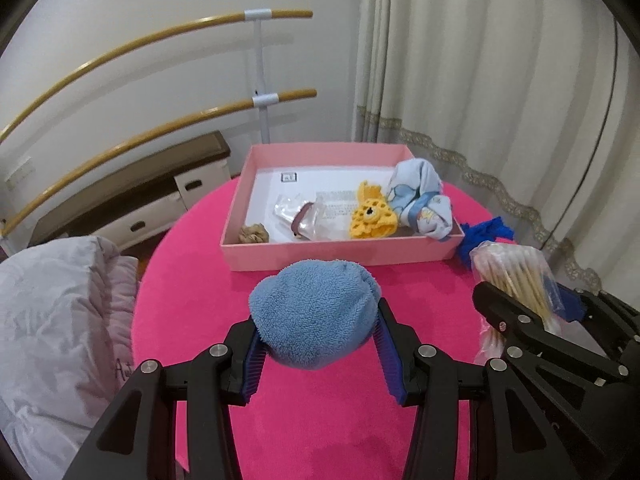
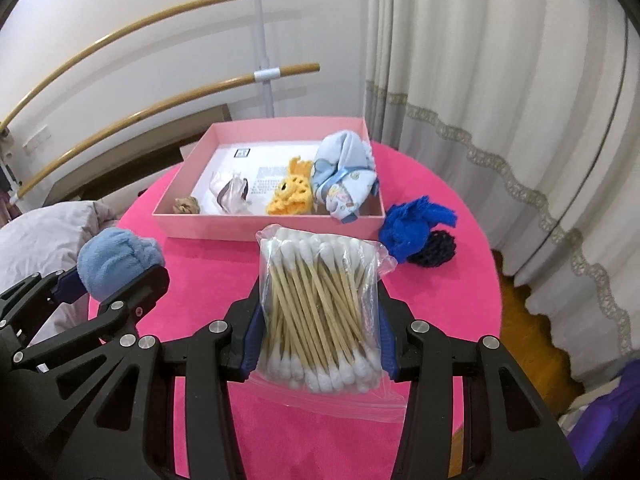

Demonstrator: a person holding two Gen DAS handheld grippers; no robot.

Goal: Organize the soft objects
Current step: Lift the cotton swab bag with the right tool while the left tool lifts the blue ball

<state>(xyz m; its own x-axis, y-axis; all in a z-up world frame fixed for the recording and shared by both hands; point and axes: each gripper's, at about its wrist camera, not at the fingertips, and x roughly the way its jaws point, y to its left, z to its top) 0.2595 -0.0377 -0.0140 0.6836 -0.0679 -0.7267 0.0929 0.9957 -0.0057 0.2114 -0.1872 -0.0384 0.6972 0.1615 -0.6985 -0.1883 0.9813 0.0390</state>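
Observation:
My left gripper (image 1: 320, 344) is shut on a light blue fluffy cloth (image 1: 314, 312), held above the pink table in front of the pink box (image 1: 340, 258). It also shows in the right wrist view (image 2: 118, 266). My right gripper (image 2: 318, 340) is shut on a clear bag of cotton swabs (image 2: 320, 304), just right of the left gripper; the bag also shows in the left wrist view (image 1: 516, 280). The box (image 2: 272, 228) holds a yellow knit piece (image 1: 372, 216), a pale blue baby garment (image 1: 424, 200), a clear plastic bag (image 1: 300, 214) and a beige scrunchie (image 1: 253, 234).
A bright blue mesh piece (image 2: 416, 222) and a dark net ball (image 2: 434, 250) lie on the round pink table (image 2: 440, 300) right of the box. A grey quilted bundle (image 1: 52, 320) sits at the left. Curtains hang at the right; wooden rails and a low cabinet stand behind.

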